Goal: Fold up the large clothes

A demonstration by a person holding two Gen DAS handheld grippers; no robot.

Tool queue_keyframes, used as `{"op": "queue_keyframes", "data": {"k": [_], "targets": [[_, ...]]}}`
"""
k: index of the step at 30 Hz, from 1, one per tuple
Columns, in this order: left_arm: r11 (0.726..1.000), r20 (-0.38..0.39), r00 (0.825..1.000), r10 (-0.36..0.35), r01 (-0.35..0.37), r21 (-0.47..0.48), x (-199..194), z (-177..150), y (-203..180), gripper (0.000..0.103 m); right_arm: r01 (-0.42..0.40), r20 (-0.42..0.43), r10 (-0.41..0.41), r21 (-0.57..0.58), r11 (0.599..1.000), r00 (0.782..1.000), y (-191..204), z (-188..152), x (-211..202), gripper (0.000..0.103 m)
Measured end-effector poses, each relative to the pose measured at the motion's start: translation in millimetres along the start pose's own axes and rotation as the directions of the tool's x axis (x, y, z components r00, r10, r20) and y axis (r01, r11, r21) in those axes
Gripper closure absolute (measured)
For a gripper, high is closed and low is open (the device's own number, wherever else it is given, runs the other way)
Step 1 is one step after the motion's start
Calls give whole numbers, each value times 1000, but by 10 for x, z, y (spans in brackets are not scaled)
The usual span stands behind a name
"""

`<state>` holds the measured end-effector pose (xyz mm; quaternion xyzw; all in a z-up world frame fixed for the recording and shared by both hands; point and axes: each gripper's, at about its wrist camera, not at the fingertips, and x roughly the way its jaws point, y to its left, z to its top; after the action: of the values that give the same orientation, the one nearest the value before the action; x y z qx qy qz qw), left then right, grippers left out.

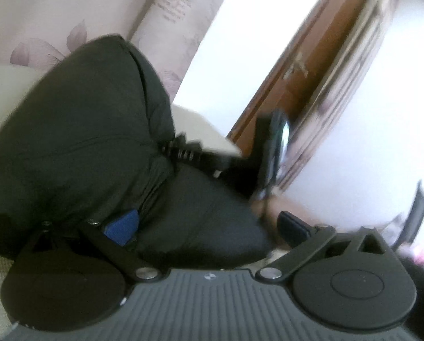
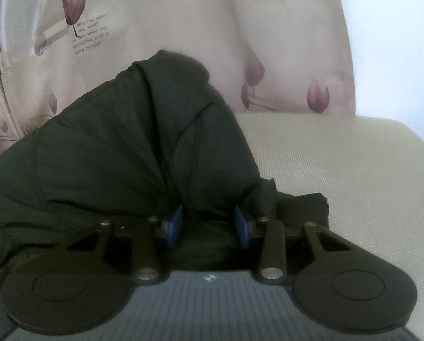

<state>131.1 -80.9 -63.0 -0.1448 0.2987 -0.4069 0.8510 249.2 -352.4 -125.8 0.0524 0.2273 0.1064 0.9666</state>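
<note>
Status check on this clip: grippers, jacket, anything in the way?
Left gripper open, jacket bulging between its fingers. Right gripper partly closed on a jacket fold. Jacket bunched on the cream surface. Nothing in the way.

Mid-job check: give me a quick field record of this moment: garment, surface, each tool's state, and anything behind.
garment: dark puffy jacket, bunched and raised in a mound
surface: cream woven mat, jacket resting on it
left tool: jaws spread wide, jacket fabric lying between them, one blue pad showing; view blurred
right tool: jaws part-closed around a fold of jacket; firm pinch cannot be confirmed
backdrop: leaf-print curtain; wooden door frame
</note>
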Motion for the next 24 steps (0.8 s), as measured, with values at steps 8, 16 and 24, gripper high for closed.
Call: {"op": "queue_keyframes", "data": {"k": [8,16,24], "targets": [[999,39,999,-24,23,40,-39,248,-147,4,-73,0,73,35,997,997,-164,-45,8,66],[995,-80,995,-61,67,80,574,41,-215,16,-128,11,128,81,988,992,-287,-90,-14,66],[997,-96,995,-30,37,72,747,-44,-116,13,-128,32,126,80,989,992,-315,24,-265,63]]}}
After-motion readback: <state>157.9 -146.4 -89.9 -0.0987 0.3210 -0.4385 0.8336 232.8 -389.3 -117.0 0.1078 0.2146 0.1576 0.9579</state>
